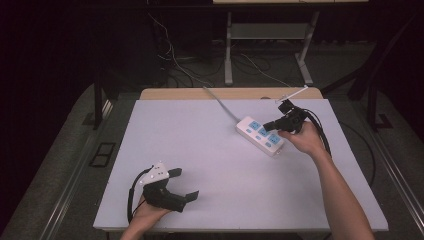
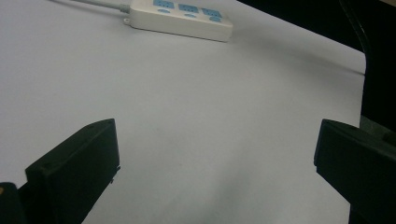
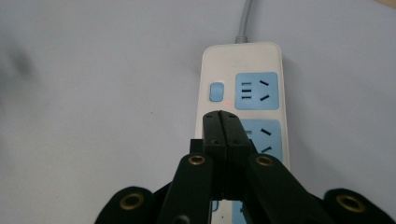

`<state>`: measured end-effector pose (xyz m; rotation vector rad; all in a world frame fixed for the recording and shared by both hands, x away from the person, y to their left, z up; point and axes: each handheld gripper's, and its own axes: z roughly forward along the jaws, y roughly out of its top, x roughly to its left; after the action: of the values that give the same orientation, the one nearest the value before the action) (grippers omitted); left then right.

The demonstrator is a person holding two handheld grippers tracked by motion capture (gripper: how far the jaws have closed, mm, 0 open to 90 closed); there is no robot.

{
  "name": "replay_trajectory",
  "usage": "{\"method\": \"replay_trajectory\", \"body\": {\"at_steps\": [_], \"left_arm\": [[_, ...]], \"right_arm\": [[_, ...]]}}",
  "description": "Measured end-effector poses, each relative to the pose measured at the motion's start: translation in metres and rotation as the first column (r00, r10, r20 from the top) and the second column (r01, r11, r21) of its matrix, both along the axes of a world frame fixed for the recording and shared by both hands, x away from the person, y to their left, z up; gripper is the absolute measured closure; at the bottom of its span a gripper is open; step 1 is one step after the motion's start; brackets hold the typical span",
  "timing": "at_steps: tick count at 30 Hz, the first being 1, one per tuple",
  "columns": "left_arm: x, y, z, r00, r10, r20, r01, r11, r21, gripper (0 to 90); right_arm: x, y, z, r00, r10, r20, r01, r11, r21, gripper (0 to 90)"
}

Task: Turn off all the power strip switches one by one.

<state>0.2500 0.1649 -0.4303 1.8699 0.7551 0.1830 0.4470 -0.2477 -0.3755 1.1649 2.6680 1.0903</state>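
Overhead, a pale lavender-grey tabletop (image 1: 225, 165) stands in a dark room with cables on the floor (image 1: 200, 70). Its white plastic power strip with blue sockets (image 1: 260, 135) lies far right, under the right gripper (image 1: 270, 125). The left gripper (image 2: 215, 163) gapes empty over bare table. The right gripper's jaws are clenched together, holding nothing, tips just below the blue switch (image 3: 216, 91).

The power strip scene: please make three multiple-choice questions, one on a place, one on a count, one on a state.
1. Where does the power strip lie on the table?
A. far right part
B. near left corner
C. middle of the near edge

2. How many blue socket panels does the strip have?
A. one
B. three
C. five

3. How do the right gripper jaws stand?
A. wide apart
B. closed together
C. clamped on a cable

Answers: 1 A, the high view shows it far right; 2 B, the left gripper view shows three; 3 B, they meet above the strip.
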Motion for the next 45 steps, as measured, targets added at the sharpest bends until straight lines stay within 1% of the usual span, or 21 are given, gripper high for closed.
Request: {"method": "replay_trajectory", "body": {"at_steps": [4, 5, 13, 14, 18, 21, 25, 35, 38, 39, 40, 41, 45], "left_arm": [[0.0, 0.001, 0.0, 1.0, 0.002, -0.001, -0.002, 1.0, -0.001, 0.0], [0.001, 0.001, 0.0, 1.0, 0.004, -0.001, -0.004, 1.0, -0.001, 0.0], [0.001, 0.002, 0.0, 1.0, 0.005, 0.001, -0.005, 1.0, -0.002, 0.0], [0.001, 0.003, 0.0, 1.0, 0.005, 0.001, -0.005, 1.0, -0.002, 0.0], [0.001, 0.003, 0.0, 1.0, 0.006, 0.0, -0.006, 1.0, -0.004, 0.0], [0.001, 0.004, 0.0, 1.0, 0.007, 0.0, -0.007, 1.0, -0.004, 0.0], [0.001, 0.004, 0.0, 1.0, 0.007, 0.0, -0.007, 1.0, -0.002, 0.0], [0.001, 0.004, 0.0, 1.0, 0.008, 0.0, -0.008, 1.0, -0.006, 0.0], [0.001, 0.004, 0.0, 1.0, 0.007, 0.001, -0.007, 1.0, -0.003, 0.0], [0.001, 0.004, 0.0, 1.0, 0.008, 0.002, -0.008, 1.0, -0.004, 0.0], [0.001, 0.004, 0.0, 1.0, 0.008, 0.002, -0.008, 1.0, -0.004, 0.0], [0.001, 0.004, 0.0, 1.0, 0.008, 0.002, -0.008, 1.0, -0.004, 0.0], [0.001, 0.004, 0.0, 1.0, 0.006, 0.002, -0.006, 1.0, -0.001, 0.0]], "right_arm": [[0.005, 0.003, 0.002, 1.0, 0.0, -0.003, 0.0, 1.0, -0.006, 90.0], [0.007, 0.005, 0.002, 1.0, 0.0, -0.002, 0.0, 1.0, 0.001, 90.0], [0.014, 0.01, -0.002, 0.9999, 0.003, -0.011, -0.004, 1.0, -0.006, 90.0], [0.016, 0.012, -0.004, 0.9998, 0.004, -0.02, -0.004, 1.0, -0.008, 90.0], [0.018, 0.013, -0.008, 0.9996, 0.003, -0.029, -0.003, 1.0, -0.012, 90.0], [0.02, 0.016, -0.014, 0.9989, 0.007, -0.045, -0.009, 0.999, -0.031, 90.0], [0.02, 0.019, -0.018, 0.9987, 0.014, -0.049, -0.016, 0.999, -0.033, 90.0], [0.02, 0.024, -0.027, 0.9967, 0.03, -0.075, -0.034, 0.998, -0.049, 90.0], [0.019, 0.025, -0.031, 0.9956, 0.033, -0.088, -0.036, 0.999, -0.04, 90.0], [0.019, 0.025, -0.036, 0.9946, 0.032, -0.099, -0.036, 0.999, -0.037, 90.0], [0.019, 0.025, -0.036, 0.9946, 0.032, -0.099, -0.036, 0.999, -0.037, 90.0], [0.018, 0.022, -0.039, 0.995, 0.025, -0.097, -0.026, 1.0, -0.013, 90.0], [0.018, 0.02, -0.04, 0.9952, 0.025, -0.095, -0.025, 1.0, 0.003, 90.0]]}}
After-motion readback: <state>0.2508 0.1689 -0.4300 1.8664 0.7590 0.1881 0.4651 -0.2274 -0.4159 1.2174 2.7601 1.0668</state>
